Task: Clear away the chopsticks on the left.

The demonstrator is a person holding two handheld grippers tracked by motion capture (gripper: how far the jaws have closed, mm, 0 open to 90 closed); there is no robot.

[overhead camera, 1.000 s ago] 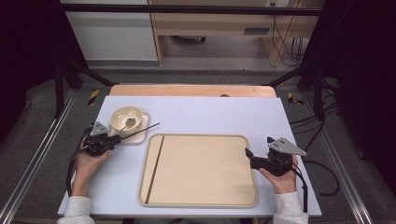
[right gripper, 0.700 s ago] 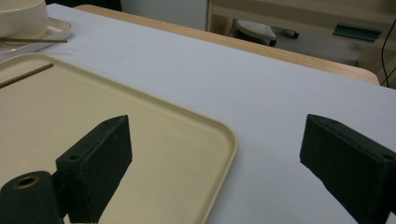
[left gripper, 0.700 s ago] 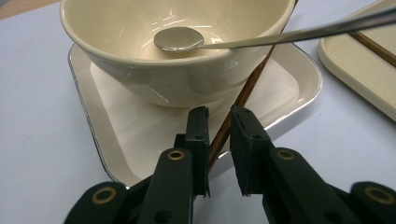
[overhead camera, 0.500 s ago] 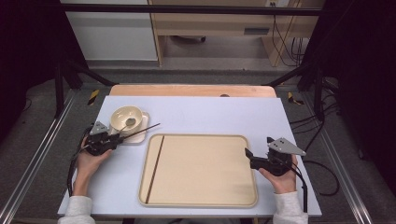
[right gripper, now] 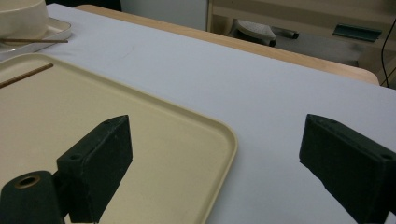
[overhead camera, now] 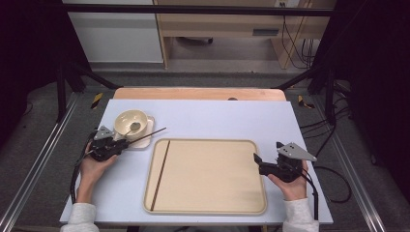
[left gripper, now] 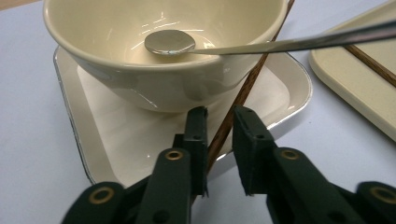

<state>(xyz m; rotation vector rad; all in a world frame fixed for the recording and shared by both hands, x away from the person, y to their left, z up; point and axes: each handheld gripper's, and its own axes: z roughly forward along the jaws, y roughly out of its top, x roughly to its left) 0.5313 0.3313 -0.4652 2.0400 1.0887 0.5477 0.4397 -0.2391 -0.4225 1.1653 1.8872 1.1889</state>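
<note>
A cream bowl (overhead camera: 126,118) (left gripper: 140,79) with a metal spoon (overhead camera: 134,126) (left gripper: 169,41) in it stands on a small square plate (overhead camera: 146,140) (left gripper: 107,140) at the table's left. A dark wooden chopstick (overhead camera: 147,135) (left gripper: 243,93) lies across the plate's edge, beside the bowl. My left gripper (overhead camera: 124,143) (left gripper: 219,126) has just been closing its jaws around this chopstick's near end. The stick rests against one jaw, with a gap to the other. A second chopstick (overhead camera: 160,174) (right gripper: 25,74) lies on the beige tray (overhead camera: 212,174) (right gripper: 163,135). My right gripper (overhead camera: 255,159) (right gripper: 215,135) stands wide open astride the tray's right rim, holding nothing.
The tray takes up the table's middle near the front edge. A wooden strip (overhead camera: 198,93) runs along the table's far edge. Dark frame posts stand at both sides, and cables (overhead camera: 333,169) trail off to the right.
</note>
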